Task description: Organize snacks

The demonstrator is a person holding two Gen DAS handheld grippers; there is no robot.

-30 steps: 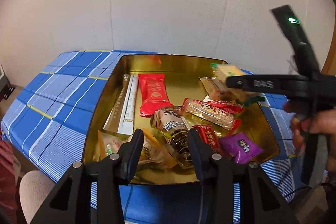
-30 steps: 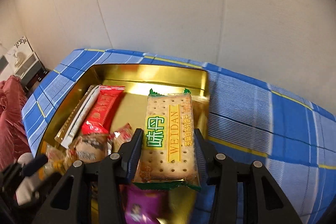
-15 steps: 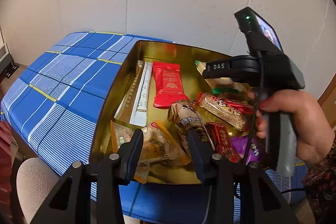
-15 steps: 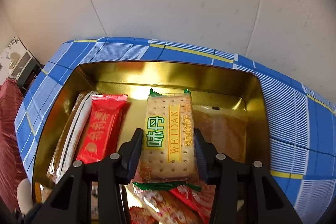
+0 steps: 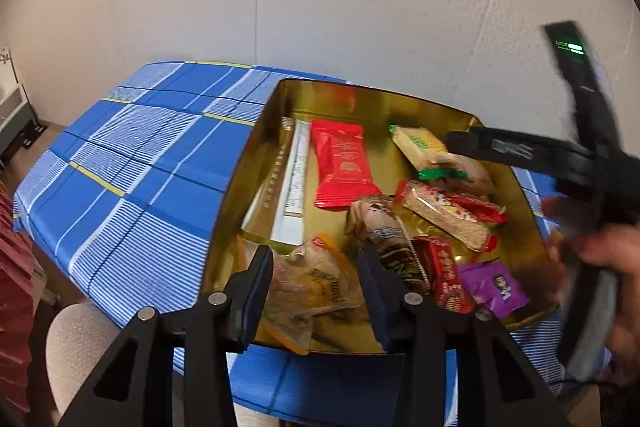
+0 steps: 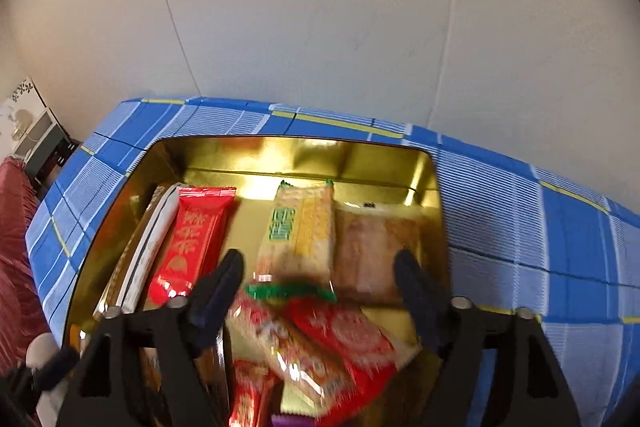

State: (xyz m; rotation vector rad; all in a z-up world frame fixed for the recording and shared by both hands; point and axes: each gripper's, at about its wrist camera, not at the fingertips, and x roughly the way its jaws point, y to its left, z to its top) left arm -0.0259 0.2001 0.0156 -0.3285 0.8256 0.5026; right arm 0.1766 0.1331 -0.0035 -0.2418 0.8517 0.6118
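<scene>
The right gripper (image 6: pixel 318 277) stands with its jaws spread wide; they have just been opening, and the cracker packet (image 6: pixel 300 231) with green lettering lies free between and beyond the fingertips, touched by neither pad. That packet rests flat on the floor of the gold tin (image 6: pixel 304 155), near the tin's far wall, just beside a pale brown wafer packet (image 6: pixel 376 251) on the side of the tin's right wall. Toward the tin's left wall lie a red packet (image 6: pixel 192 235) and, past it, a long white-and-gold stick pack (image 6: pixel 148 243). Nearer the tin's front edge, below the cracker packet, red-and-clear wrapped biscuits (image 6: pixel 320 343) lie blurred.

The left gripper (image 5: pixel 316 291) hangs over the tin's near corner with its jaws partly apart. A clear bag with orange trim (image 5: pixel 316 287) shows between them, but whether the pads press on it cannot be told. Just beside it in the tin lie a brown-wrapped cake (image 5: pixel 380 223), a small red packet (image 5: pixel 444 279) and a purple sachet (image 5: pixel 492 287) by the tin's near-right corner. A hand (image 5: pixel 600 267) grips the other tool's handle at the tin's right side. The tin sits on a blue checked tablecloth (image 5: pixel 140 163).
</scene>
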